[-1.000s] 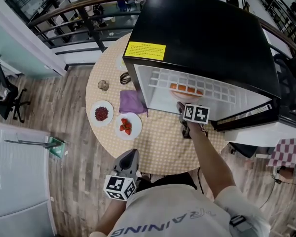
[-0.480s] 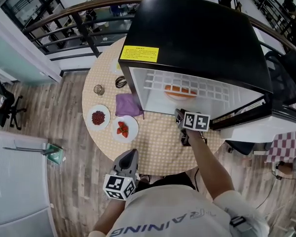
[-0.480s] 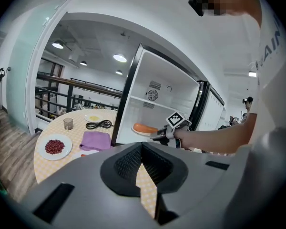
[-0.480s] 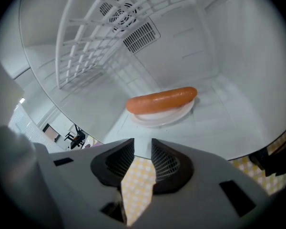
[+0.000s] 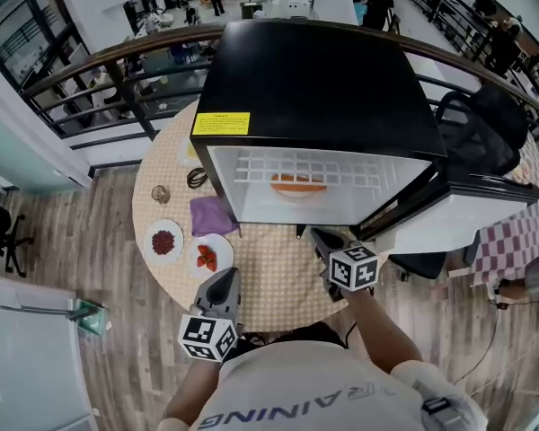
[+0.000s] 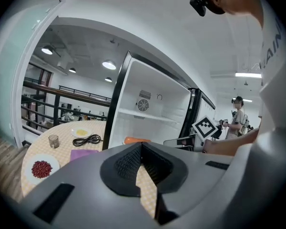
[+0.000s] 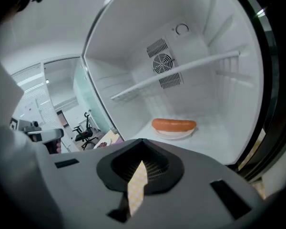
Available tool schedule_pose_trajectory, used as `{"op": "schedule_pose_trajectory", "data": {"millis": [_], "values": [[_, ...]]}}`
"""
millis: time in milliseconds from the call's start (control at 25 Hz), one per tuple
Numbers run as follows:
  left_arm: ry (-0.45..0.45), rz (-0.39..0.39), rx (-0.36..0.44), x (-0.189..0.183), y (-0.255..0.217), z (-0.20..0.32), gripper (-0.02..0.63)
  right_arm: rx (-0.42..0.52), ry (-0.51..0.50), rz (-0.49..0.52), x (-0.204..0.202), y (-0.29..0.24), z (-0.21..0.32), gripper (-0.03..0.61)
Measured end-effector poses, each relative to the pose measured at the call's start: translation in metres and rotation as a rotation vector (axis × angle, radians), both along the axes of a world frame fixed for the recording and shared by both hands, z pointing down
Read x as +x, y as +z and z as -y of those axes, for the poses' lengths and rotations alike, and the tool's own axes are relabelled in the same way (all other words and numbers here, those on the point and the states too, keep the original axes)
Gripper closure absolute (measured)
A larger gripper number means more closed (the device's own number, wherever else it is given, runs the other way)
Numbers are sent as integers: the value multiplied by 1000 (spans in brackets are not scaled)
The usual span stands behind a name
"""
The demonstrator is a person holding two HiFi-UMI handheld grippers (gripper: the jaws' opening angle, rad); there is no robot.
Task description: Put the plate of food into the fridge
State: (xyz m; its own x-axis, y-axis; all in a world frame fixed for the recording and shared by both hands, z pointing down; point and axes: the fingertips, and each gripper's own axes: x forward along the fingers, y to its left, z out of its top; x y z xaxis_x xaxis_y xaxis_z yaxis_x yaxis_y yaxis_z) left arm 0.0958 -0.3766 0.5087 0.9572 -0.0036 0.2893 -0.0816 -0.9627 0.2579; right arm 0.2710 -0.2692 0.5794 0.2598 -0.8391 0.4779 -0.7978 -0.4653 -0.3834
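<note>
A white plate with an orange sausage lies on the floor of the open black fridge, under its wire shelf. My right gripper hovers over the table just outside the fridge mouth, apart from the plate. Its jaws have just been closing; they are shut with nothing between them. My left gripper is held near the table's front edge, pointing toward the fridge, jaws shut and empty. The sausage also shows in the left gripper view.
The fridge door stands open to the right. On the round checked table, left of the fridge, are a plate of red beans, a plate of strawberries, a purple cloth, a glass and a cable.
My right gripper has drawn back from the fridge opening toward me and lifted, its jaws closing empty. The plate stays inside the fridge. My left gripper rose slightly.
</note>
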Motion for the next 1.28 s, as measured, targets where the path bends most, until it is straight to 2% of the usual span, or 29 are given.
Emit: {"op": "schedule_pose_trajectory", "data": {"millis": [360, 680, 840, 1280], "values": [[86, -107, 69, 24, -45, -4, 606, 113, 23, -169, -28, -80, -27, 558], [139, -146, 131, 30, -72, -3, 606, 178, 70, -264, -40, -129, -36, 558], [160, -156, 157, 34, -78, -7, 606, 200, 83, -258, -41, -135, -38, 558], [159, -146, 149, 26, -72, -12, 606, 211, 78, -204, -47, -125, -38, 558]]}}
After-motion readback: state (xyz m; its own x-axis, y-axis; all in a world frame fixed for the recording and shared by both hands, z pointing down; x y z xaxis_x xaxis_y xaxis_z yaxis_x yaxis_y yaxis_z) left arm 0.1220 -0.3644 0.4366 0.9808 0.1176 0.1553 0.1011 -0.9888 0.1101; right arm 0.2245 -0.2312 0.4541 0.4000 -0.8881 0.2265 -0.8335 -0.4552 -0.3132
